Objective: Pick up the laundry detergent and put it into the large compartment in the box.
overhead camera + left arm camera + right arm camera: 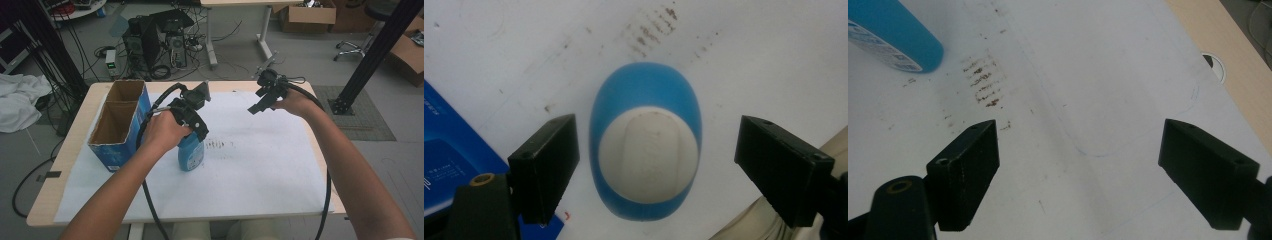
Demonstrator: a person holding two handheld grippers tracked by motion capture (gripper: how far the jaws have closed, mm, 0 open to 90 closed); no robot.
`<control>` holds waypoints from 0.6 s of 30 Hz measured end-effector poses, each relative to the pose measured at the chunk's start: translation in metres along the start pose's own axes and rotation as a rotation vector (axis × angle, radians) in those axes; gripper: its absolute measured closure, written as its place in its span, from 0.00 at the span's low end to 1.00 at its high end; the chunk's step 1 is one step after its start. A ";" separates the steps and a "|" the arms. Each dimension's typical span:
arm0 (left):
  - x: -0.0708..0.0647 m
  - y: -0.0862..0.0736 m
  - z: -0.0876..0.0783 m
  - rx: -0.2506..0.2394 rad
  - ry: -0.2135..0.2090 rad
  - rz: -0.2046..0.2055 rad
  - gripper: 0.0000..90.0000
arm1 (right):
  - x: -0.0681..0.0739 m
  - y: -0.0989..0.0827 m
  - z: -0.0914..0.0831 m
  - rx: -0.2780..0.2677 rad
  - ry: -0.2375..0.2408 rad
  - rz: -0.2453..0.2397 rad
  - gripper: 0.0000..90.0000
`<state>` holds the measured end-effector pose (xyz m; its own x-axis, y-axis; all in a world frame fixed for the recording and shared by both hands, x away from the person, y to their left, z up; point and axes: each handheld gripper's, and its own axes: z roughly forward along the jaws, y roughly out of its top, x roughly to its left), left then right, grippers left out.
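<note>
A blue bottle [191, 153] with a white cap [649, 152] stands upright on the white paper [260, 150]. My left gripper [656, 167] hovers straight above it, open, with one jaw on each side of the cap and clear gaps between. From above, the left gripper [192, 117] covers the bottle's top. My right gripper [262, 97] is held over the far right of the paper, open, with nothing between its jaws [1080, 172]. The right gripper view catches the blue bottle [895, 37] at its upper left.
An open blue cardboard box [120, 122] stands just left of the bottle. Brown smudges [217, 145] mark the paper beside the bottle. The wooden table edge [320, 95] runs along the right. Computers and cables lie on the floor beyond the table.
</note>
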<state>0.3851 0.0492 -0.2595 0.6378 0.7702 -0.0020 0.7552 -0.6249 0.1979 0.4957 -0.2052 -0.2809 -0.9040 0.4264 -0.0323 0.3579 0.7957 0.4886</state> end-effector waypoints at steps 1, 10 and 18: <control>0.000 0.000 0.002 -0.001 0.000 0.000 0.21 | 0.000 0.000 0.000 0.000 0.000 0.000 0.18; 0.002 -0.002 0.015 0.007 -0.013 -0.012 0.21 | 0.000 0.000 0.002 0.000 0.003 0.001 0.18; 0.003 -0.003 0.026 0.017 -0.011 -0.016 0.21 | -0.001 -0.001 0.003 0.001 0.005 0.000 0.18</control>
<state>0.3888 0.0506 -0.2858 0.6269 0.7790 -0.0163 0.7680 -0.6143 0.1811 0.4966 -0.2049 -0.2838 -0.9052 0.4240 -0.0280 0.3578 0.7962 0.4879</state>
